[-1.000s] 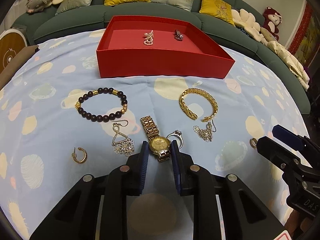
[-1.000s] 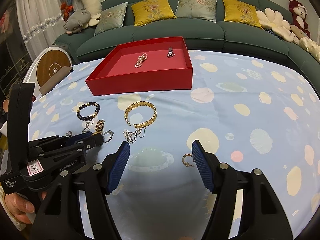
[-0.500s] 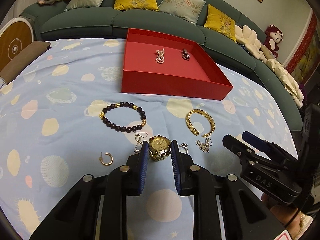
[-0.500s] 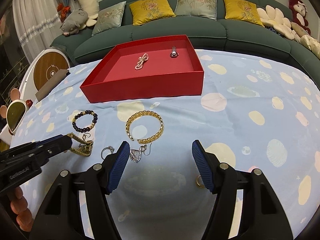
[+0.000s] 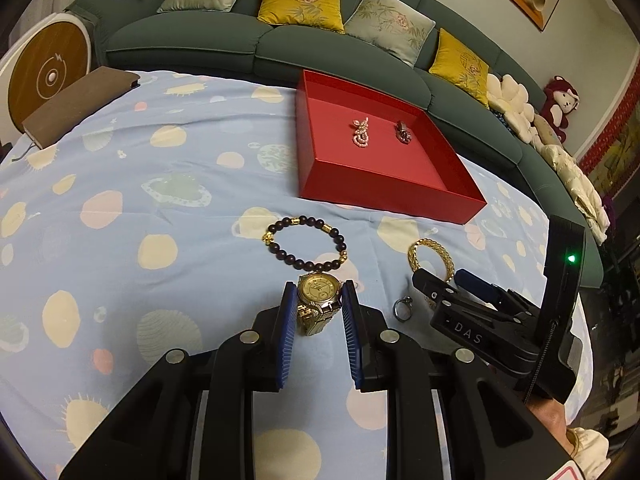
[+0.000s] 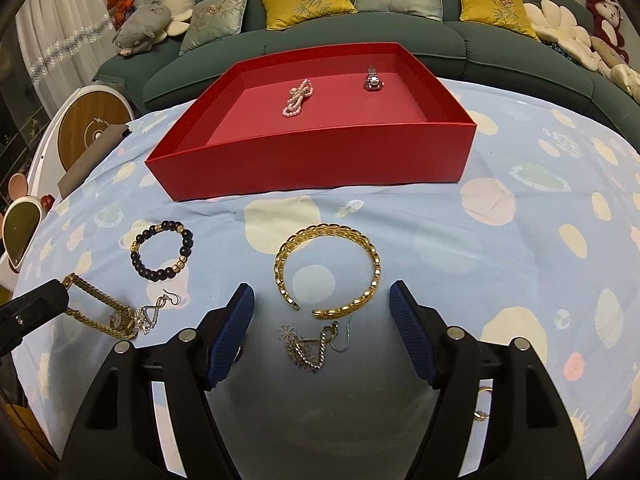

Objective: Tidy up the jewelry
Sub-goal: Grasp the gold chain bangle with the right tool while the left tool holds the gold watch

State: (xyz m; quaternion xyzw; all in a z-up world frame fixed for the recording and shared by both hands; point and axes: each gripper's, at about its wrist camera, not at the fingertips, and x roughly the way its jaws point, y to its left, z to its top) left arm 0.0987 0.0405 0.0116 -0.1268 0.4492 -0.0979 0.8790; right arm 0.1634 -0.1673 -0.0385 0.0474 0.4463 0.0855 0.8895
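My left gripper is shut on a gold watch and holds it above the blue spotted cloth. In the right wrist view the watch hangs from the left gripper's tip with a silver earring tangled on it. My right gripper is open and empty, low over a gold cuff bracelet and a flower earring. A dark bead bracelet and a silver ring lie on the cloth. The red tray holds a pearl piece and a small silver piece.
A green sofa with cushions curves behind the table. A brown notebook and a round wooden device are at the far left. A gold hoop earring lies under the right gripper's right finger.
My left gripper has lifted the gold watch off the cloth and swung left. My right gripper has moved forward over the gold cuff and the flower earring.
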